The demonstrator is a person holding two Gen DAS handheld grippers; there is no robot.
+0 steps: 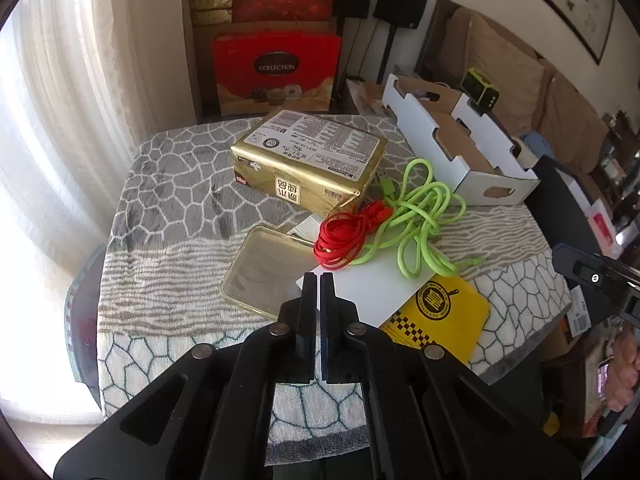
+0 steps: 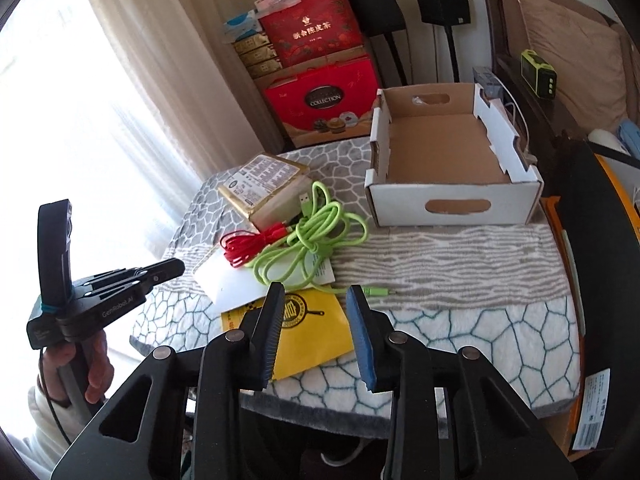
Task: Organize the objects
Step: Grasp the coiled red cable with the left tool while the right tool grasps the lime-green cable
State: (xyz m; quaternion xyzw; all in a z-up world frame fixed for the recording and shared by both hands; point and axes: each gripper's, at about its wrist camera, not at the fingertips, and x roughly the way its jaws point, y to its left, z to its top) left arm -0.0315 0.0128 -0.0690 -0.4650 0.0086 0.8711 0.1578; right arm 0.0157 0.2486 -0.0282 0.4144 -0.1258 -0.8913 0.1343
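Hovering above the blanket-covered table [image 1: 168, 200], my left gripper [image 1: 317, 280] has its fingers pressed together on nothing; my right gripper [image 2: 316, 300] holds its fingers apart and empty. The green cable [image 2: 316, 236] and red cable [image 2: 244, 250] lie tangled beside the gold package [image 2: 264, 188], near the empty cardboard box [image 2: 452, 204].

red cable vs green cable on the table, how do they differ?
The red cable is wound into a small tight coil; the green cable sprawls in loose, tangled loops over a wider area. The red cable looks thin and flat, the green cable thicker and round. The green cable's plug ends lie free; the red cable's ends are hard to make out. Both lie touching, partly on the white sheet.
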